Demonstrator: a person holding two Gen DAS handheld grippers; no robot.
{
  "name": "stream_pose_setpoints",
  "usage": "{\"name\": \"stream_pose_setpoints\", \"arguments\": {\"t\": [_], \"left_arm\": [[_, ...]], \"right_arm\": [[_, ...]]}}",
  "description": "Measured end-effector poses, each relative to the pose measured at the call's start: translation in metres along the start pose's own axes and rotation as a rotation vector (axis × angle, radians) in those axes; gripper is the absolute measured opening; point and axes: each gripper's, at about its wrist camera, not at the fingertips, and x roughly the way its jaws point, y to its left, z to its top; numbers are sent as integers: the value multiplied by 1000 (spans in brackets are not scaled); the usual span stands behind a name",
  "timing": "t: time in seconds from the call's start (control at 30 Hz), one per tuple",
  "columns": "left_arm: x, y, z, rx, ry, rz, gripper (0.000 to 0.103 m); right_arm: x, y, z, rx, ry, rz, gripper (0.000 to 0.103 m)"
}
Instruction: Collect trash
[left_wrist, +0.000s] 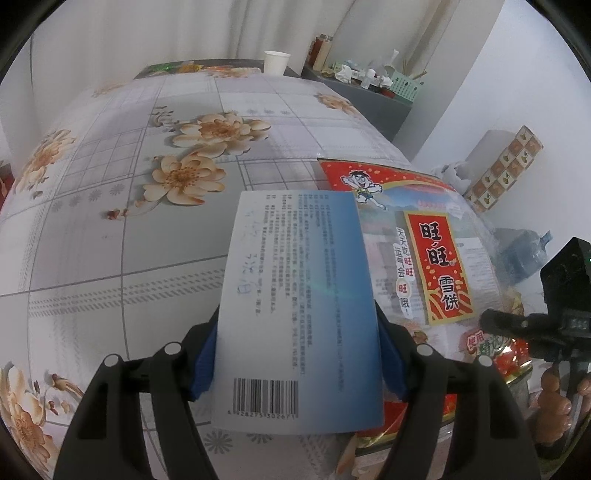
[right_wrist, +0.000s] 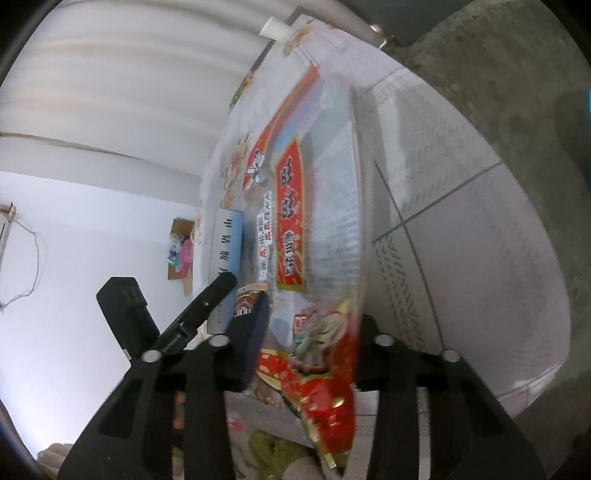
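My left gripper (left_wrist: 297, 365) clamps a stiff, light blue-white carton (left_wrist: 297, 306) over the flowered table (left_wrist: 129, 221); my right gripper (right_wrist: 306, 343) pinches the crinkly, slippery rice-cracker bag (right_wrist: 317, 221) by its near edge, just right.

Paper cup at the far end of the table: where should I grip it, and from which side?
Take the paper cup across its side wall, about mid-height, coming in level from the near side. It stands upright, mouth up, near the table's far edge, with open cloth in front of it. Both grippers are full now.
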Motion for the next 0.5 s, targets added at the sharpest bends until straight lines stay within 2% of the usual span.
{"name": "stream_pose_setpoints", "arguments": {"t": [0.03, 0.13, 0.23, 0.5], "left_arm": [[0, 0, 0, 1, 2, 1, 70], [0, 1, 0, 2, 3, 1, 70], [-1, 1, -1, -4, 4, 8, 70], [-1, 7, 1, -14, 5, 35, 70]], "right_arm": [[1, 0, -1, -1, 0, -12, 18], [-2, 0, -4, -9, -16, -28, 15], [-7, 1, -4, -23, -32, -51, 15], [1, 5, -8, -8, -41, -46, 15]]}}
